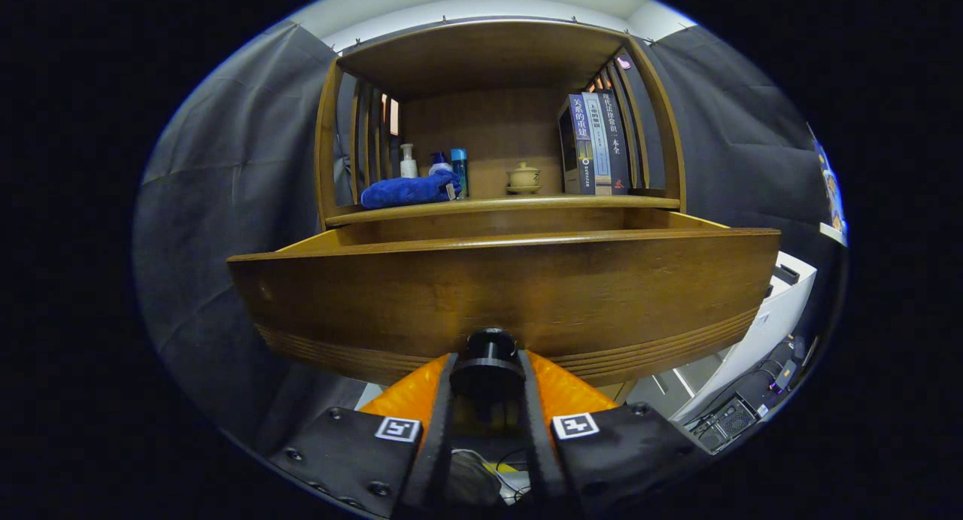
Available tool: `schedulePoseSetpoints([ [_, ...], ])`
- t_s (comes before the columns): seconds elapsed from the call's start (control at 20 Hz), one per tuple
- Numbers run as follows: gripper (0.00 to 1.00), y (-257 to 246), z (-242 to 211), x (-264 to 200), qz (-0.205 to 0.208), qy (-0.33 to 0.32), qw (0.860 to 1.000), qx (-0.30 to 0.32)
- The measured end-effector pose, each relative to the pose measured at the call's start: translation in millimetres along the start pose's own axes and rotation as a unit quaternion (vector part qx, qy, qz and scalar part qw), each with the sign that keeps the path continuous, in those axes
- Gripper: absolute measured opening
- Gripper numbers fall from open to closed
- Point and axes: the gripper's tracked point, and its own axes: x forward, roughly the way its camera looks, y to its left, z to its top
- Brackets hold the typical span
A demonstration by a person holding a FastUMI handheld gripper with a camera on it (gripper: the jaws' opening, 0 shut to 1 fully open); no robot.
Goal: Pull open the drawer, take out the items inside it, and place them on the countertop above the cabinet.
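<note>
A wooden drawer (504, 294) stands pulled out from the cabinet, its wide front panel close in front of me. A dark round knob (487, 358) sits at the lower middle of that panel. My gripper (487, 373) is shut on the knob, one finger on each side. The drawer's inside is hidden behind the front panel. Above it lies the wooden countertop (496, 202), holding a blue cloth (410, 190), a white pump bottle (408, 161), a blue bottle (460, 170), a small ceramic lidded cup (524, 178) and upright books (596, 144).
Slatted wooden sides and a top board enclose the countertop shelf. A white unit (760, 332) stands to the right of the drawer, with cables and a dark box (733, 415) on the floor below it. Black cloth hangs on both sides.
</note>
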Motion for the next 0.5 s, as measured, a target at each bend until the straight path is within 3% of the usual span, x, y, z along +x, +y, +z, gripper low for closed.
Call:
schedulePoseSetpoints([
  [0.35, 0.97, -4, 33, -21, -0.004, -0.059, 0.998, -0.011],
  [0.5, 0.97, -7, 90, -37, 0.001, -0.113, 0.994, -0.003],
])
